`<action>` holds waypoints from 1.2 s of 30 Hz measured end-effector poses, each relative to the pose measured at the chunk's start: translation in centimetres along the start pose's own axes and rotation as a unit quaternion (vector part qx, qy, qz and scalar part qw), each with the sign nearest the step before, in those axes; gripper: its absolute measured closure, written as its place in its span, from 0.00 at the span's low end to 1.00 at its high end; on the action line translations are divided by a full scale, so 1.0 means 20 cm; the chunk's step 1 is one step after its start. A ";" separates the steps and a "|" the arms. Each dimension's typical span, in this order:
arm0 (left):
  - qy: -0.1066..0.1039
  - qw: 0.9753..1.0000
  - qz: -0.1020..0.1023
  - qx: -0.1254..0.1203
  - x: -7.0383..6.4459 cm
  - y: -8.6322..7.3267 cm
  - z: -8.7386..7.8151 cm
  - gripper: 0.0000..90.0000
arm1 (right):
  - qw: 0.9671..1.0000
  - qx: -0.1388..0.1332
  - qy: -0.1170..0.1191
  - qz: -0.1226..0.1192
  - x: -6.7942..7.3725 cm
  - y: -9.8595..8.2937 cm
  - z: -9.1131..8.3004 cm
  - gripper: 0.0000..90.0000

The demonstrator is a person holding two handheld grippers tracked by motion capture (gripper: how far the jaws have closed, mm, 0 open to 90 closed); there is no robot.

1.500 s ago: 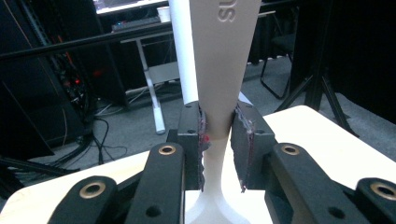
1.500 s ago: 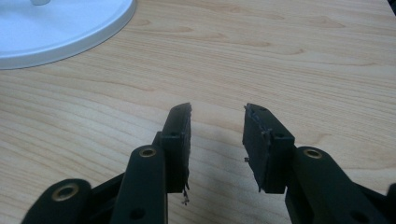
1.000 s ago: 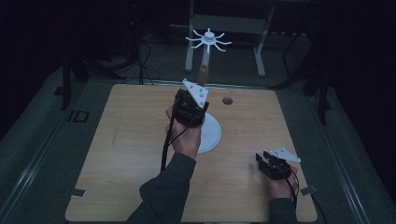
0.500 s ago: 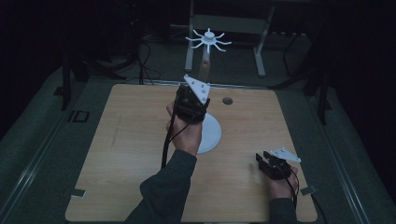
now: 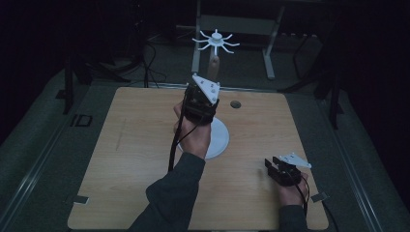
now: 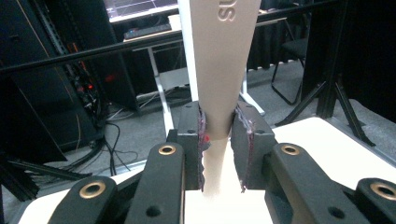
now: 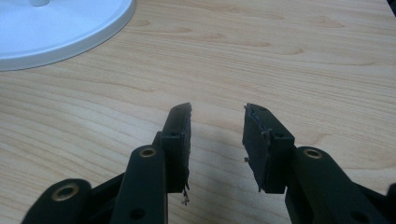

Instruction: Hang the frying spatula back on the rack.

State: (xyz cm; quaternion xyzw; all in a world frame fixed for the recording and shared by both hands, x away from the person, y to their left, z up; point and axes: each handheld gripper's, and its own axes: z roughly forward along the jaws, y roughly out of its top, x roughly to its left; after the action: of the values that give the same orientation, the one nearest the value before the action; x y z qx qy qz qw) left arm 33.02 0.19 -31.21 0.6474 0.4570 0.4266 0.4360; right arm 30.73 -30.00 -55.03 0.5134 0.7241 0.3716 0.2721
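While the right gripper (image 5: 279, 170) rests low near the table's near right corner, its jaws stand spread with nothing between them, and in the right gripper view its black, rough-edged pads (image 7: 181, 140) hover over bare pale wood grain. Open tabletop (image 5: 121, 159) stretches wide to the left of the person's forearms, and more lies free between the two grippers. Toward the middle sits a round, smooth white base (image 5: 220, 140), flat and disc-like, its rim curving across the upper left of the right gripper view (image 7: 70, 32). Above it the left gripper (image 5: 200, 99) is held up off the table, jaws pinching a beige tapered stem (image 6: 219, 70) that widens upward and carries raised lettering. Beyond the table's far edge shows the stem's tip (image 5: 214, 65), with a white spoked, star-shaped piece (image 5: 215, 41) above it. A small dark round mark (image 5: 235, 104) lies near the far edge.
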 end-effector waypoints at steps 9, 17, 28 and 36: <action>0.005 1.000 -0.001 0.005 0.00 0.01 0.01 0.83 | 1.000 0.000 0.000 0.001 0.00 0.00 0.00 0.69; 0.011 1.000 0.001 0.011 -0.01 0.01 0.02 0.83 | 1.000 0.000 0.000 0.001 0.00 0.00 0.00 0.69; 0.013 1.000 0.000 0.018 -0.01 0.02 0.05 0.83 | 1.000 0.000 0.000 0.001 0.00 0.00 0.00 0.69; 0.016 1.000 -0.003 0.021 -0.01 0.03 0.06 0.83 | 1.000 0.000 0.000 0.001 0.00 0.00 0.00 0.69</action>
State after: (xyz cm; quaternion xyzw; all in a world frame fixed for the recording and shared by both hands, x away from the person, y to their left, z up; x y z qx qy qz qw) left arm 34.21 -0.37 -30.92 0.6483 0.4748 0.4259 0.4158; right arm 30.68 -30.09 -54.99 0.5143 0.7234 0.3721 0.2714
